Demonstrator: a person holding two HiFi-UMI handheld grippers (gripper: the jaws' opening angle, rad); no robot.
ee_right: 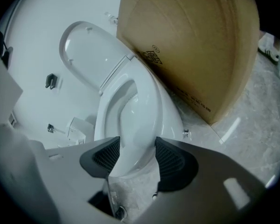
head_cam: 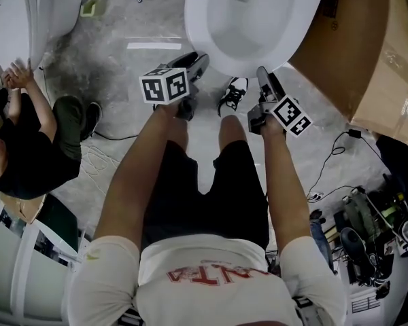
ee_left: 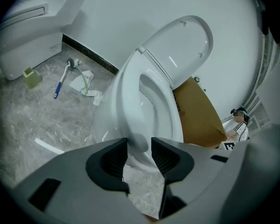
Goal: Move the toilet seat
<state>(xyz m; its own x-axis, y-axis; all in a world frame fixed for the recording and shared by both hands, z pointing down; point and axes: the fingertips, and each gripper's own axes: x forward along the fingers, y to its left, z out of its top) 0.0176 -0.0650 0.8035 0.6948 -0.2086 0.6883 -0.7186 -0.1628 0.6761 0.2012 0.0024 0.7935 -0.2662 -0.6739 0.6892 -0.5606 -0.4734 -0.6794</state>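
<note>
The white toilet seat (head_cam: 205, 26) lies down on its bowl at the top centre of the head view, and the lid (ee_left: 186, 45) stands raised behind it. My left gripper (head_cam: 198, 61) is at the seat's front rim on the left. Its jaws stand open around the rim (ee_left: 130, 92), with a small gap at the right pad. On the right side of the front rim is my right gripper (head_cam: 262, 73). In the right gripper view the white seat rim (ee_right: 149, 101) fills the space between the pads of that gripper (ee_right: 136, 155) from one to the other.
A big cardboard box (head_cam: 367, 53) leans close to the toilet's right side. Another toilet (head_cam: 27, 12) stands at the far left with a person (head_cam: 27, 148) crouched by it. A blue-handled brush (ee_left: 60, 85) and rags lie on the floor. Cables and gear (head_cam: 367, 236) are at the lower right.
</note>
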